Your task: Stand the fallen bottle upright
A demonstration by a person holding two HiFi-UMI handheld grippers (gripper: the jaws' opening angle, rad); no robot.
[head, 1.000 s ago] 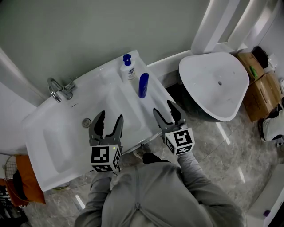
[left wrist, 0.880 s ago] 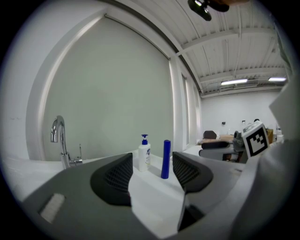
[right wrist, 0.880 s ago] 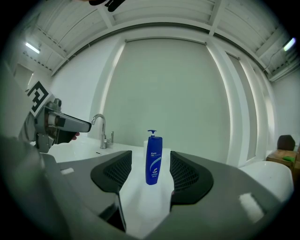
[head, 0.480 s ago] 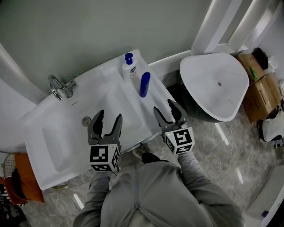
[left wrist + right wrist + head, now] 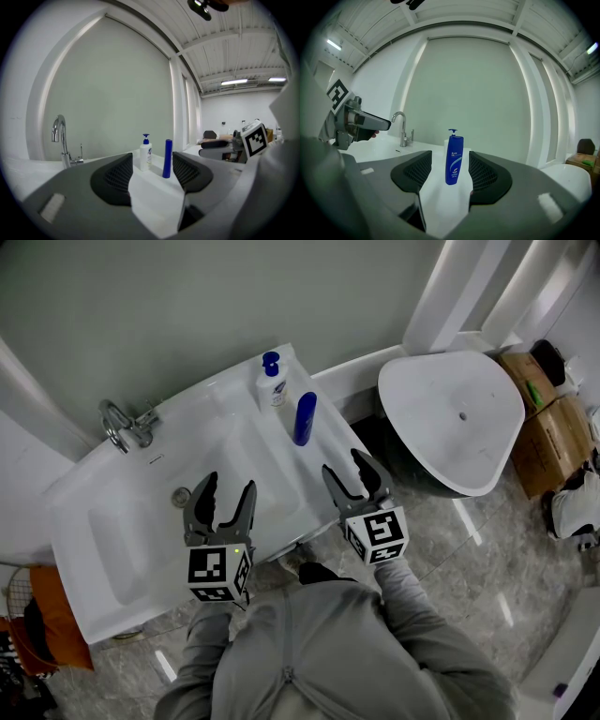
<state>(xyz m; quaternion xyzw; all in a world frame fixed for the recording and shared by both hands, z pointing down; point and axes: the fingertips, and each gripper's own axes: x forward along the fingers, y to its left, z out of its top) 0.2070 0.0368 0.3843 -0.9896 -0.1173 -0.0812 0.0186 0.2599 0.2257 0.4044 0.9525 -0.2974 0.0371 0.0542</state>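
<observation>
**Leaving the slim blue plastic bottle (image 5: 303, 418) standing**

The bottle is upright at upper centre, on the back ledge of the white washbasin table (image 5: 112, 549), just beside a white pump bottle (image 5: 271, 382). The left claw (image 5: 229, 484) and the right claw (image 5: 344, 465) gape empty near the front rim. The task looks done, so any retreat should avoid the ledge. A chrome tap (image 5: 122, 427) sits upper left, cardboard boxes (image 5: 553, 437) far right.
</observation>
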